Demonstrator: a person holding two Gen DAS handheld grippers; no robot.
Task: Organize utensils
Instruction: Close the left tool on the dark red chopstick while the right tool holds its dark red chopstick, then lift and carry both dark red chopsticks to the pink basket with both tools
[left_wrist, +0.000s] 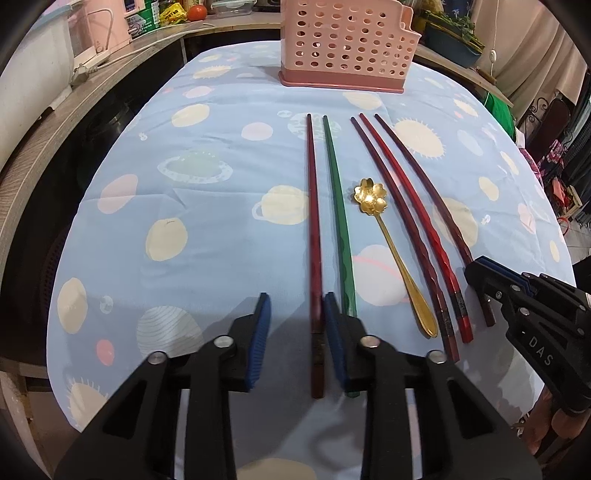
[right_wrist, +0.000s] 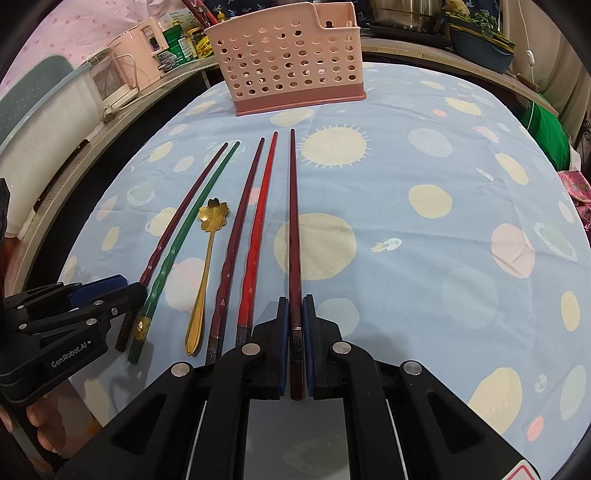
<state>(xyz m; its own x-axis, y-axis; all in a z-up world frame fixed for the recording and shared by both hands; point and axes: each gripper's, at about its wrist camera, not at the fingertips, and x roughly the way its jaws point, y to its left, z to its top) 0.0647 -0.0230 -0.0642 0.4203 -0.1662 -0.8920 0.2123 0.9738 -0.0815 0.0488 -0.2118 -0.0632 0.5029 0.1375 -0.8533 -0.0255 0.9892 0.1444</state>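
Observation:
Several chopsticks and a gold flower spoon (left_wrist: 391, 251) lie in a row on the blue patterned cloth. A pink perforated utensil basket (left_wrist: 343, 44) stands at the far edge. My left gripper (left_wrist: 297, 317) is open, its pads either side of the handle end of the leftmost dark red chopstick (left_wrist: 313, 229), with the green chopstick (left_wrist: 338, 206) just right of it. My right gripper (right_wrist: 295, 325) is nearly closed around the handle of the rightmost dark red chopstick (right_wrist: 293, 229), which still lies on the cloth. The bright red chopstick (right_wrist: 258, 232) lies just to its left.
The table (right_wrist: 443, 221) is covered in a light blue cloth with planets and suns. A wooden counter (left_wrist: 74, 110) with appliances and packets curves around the left and back. Green cloth and clutter sit beyond the right edge.

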